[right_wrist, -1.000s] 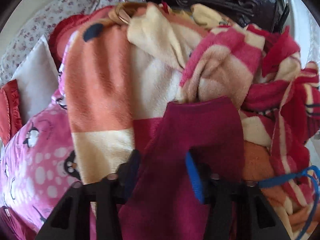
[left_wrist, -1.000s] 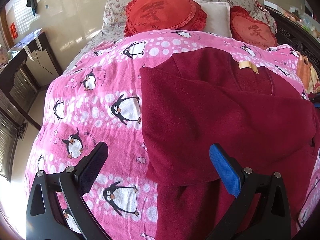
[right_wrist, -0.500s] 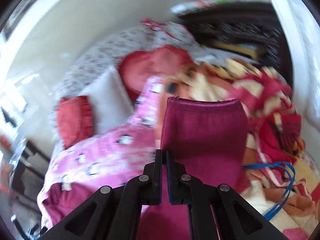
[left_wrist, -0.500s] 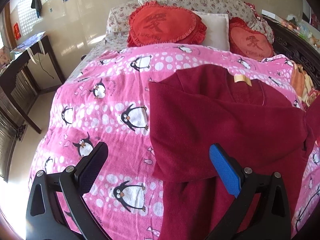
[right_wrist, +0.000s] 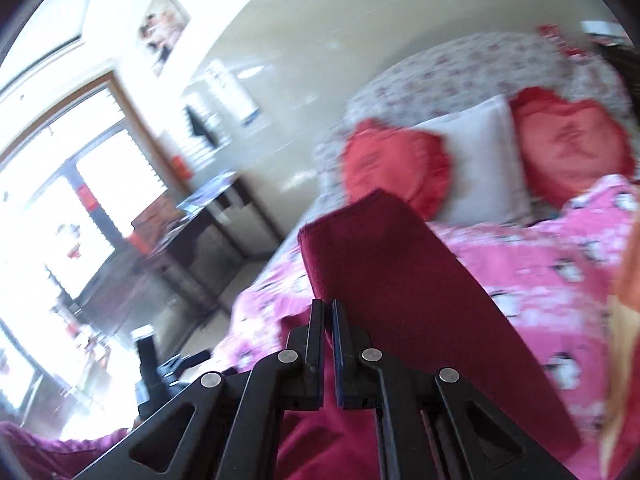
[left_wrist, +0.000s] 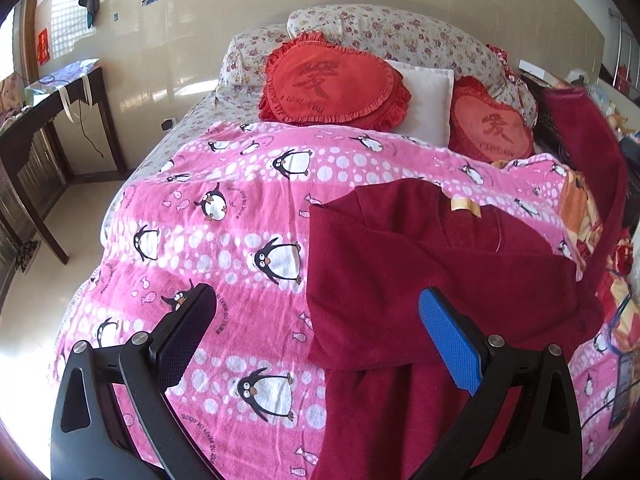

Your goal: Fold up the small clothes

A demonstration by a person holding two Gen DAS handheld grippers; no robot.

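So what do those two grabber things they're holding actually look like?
Both are matching black plastic tools. The left gripper has two angled arms with triangular cut-outs and silver round pins at the joints; one finger carries a bright blue dimpled pad, the other a dark textured pad. The right gripper shows the same black frame, silver pins and a blue pad edge. No cables or sleeves show.

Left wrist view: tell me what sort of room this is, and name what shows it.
Most likely a home bedroom. A bed under a pink penguin blanket fills the view, floral pillows and a red heart cushion lie at its head, and a dark wooden side table stands against the wall.
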